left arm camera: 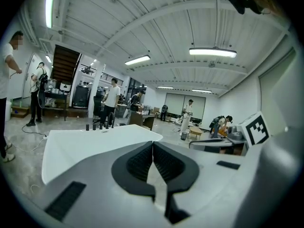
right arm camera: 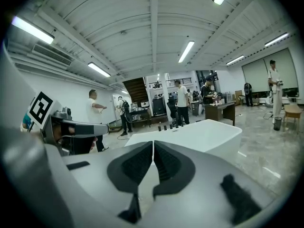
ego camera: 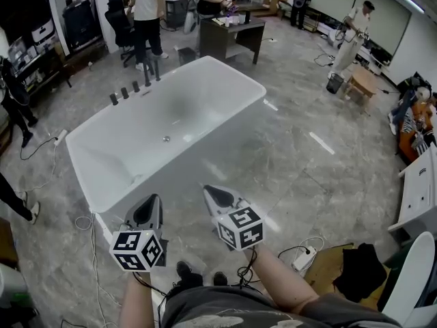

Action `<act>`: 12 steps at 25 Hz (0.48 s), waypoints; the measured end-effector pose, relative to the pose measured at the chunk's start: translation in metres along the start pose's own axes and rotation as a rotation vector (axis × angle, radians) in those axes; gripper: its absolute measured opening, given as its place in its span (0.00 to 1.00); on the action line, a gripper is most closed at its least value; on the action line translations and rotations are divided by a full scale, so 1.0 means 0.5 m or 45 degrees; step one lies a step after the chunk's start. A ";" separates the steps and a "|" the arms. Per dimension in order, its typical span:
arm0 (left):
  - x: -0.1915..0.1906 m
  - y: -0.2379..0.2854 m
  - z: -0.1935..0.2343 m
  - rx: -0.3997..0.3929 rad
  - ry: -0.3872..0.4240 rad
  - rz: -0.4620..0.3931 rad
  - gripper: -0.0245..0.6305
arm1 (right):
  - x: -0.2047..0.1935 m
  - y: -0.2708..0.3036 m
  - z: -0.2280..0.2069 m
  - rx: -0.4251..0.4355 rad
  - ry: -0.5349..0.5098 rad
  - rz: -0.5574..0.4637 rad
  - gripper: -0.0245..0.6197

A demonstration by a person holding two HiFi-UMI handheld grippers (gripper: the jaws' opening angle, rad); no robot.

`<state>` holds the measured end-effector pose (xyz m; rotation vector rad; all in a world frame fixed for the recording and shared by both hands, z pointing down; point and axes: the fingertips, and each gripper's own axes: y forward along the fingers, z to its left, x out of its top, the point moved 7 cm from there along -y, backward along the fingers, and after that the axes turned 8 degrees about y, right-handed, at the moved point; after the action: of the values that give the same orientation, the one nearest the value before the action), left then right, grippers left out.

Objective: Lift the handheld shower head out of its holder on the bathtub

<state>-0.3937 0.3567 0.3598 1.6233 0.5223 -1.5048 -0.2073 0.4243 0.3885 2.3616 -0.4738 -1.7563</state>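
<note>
- Bathtub (ego camera: 136, 142): white, freestanding and dry, set at an angle on the floor in the middle of the head view, with a small drain in its bottom.
- Shower head (ego camera: 146, 72): upright among a row of dark fittings on the tub's far left rim. It is too small to make out its holder.
- Left gripper (ego camera: 153, 198): held low at the tub's near end and well apart from the fittings. Its own view shows the jaws pressed together with nothing between them.
- Right gripper (ego camera: 209, 189): just beside the left one. It is also closed on nothing and points over the tub's near corner.
- Floor (ego camera: 293, 149): glossy grey marbled tiles that reflect the ceiling lights. Loose cables trail at the left, and a power strip (ego camera: 304, 255) lies at the right.
- Room: a large open workshop with a white ribbed ceiling and strip lights.
- Desk (ego camera: 231, 36): dark, beyond the tub's far end.
- People: several stand or sit around the edges, one close behind the fittings.
</note>
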 end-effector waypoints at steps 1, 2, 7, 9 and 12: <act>-0.001 -0.002 -0.007 -0.002 -0.004 -0.003 0.06 | 0.000 -0.010 -0.002 0.004 0.010 -0.011 0.08; -0.003 -0.003 -0.015 -0.003 -0.006 -0.005 0.06 | -0.001 -0.019 -0.005 0.015 0.028 -0.025 0.09; -0.011 -0.001 -0.045 -0.010 -0.017 -0.004 0.06 | -0.011 -0.053 -0.026 0.050 0.121 -0.056 0.09; -0.012 0.001 -0.053 -0.017 -0.013 0.001 0.06 | -0.017 -0.056 -0.034 0.044 0.130 -0.052 0.09; -0.016 0.011 -0.053 -0.027 -0.016 0.012 0.06 | -0.024 -0.048 -0.045 0.037 0.149 -0.042 0.09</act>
<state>-0.3752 0.3765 0.3671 1.5968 0.5216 -1.4972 -0.1853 0.4496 0.3987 2.4886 -0.4489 -1.6230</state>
